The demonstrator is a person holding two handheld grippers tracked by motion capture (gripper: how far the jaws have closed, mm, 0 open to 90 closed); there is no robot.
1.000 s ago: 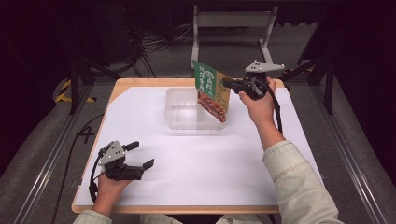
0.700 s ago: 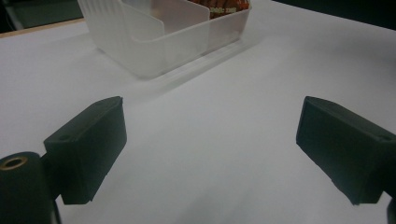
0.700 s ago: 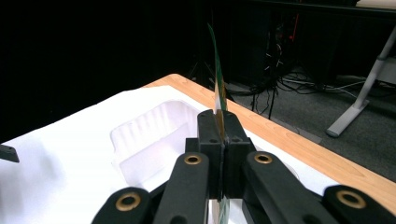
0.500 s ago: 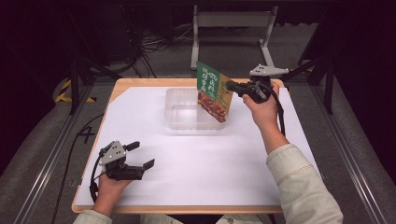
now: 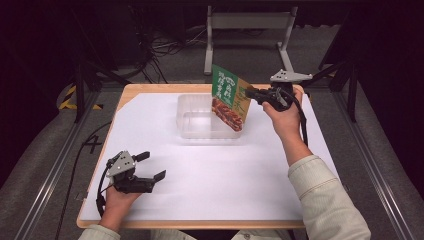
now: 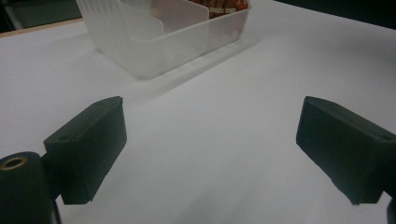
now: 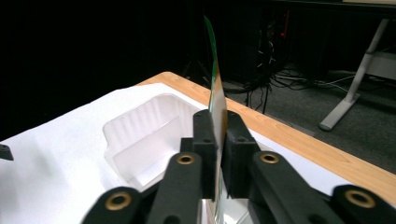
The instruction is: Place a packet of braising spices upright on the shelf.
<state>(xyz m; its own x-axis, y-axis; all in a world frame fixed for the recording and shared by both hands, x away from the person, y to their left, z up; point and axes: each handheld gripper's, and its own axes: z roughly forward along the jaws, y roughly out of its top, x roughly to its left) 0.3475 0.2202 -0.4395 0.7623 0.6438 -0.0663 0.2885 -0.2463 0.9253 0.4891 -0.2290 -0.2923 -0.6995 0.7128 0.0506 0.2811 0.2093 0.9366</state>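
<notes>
A green and orange snack packet (image 5: 230,100) stands tilted, its lower end down in the clear plastic tray (image 5: 200,132) at the table's far middle. My right gripper (image 5: 250,93) holds the packet's right edge. In the right gripper view the packet (image 7: 215,84) runs edge-on between the jaws of that gripper (image 7: 218,140). They have just been opening a little, and the pads still look closed against it. Near the front left corner my left gripper (image 5: 152,166) rests low over the white sheet, open. In its own view, nothing lies between the jaws of the left gripper (image 6: 210,154).
The tray (image 6: 163,46) has an inner divider, with the packet's orange end (image 6: 219,5) behind it. A white sheet (image 5: 225,175) covers the wooden table (image 5: 150,89). Beyond the far edge are a metal stand (image 5: 250,25) and cables on the floor.
The right gripper and the packet have shifted only slightly. The left gripper has kept still.
</notes>
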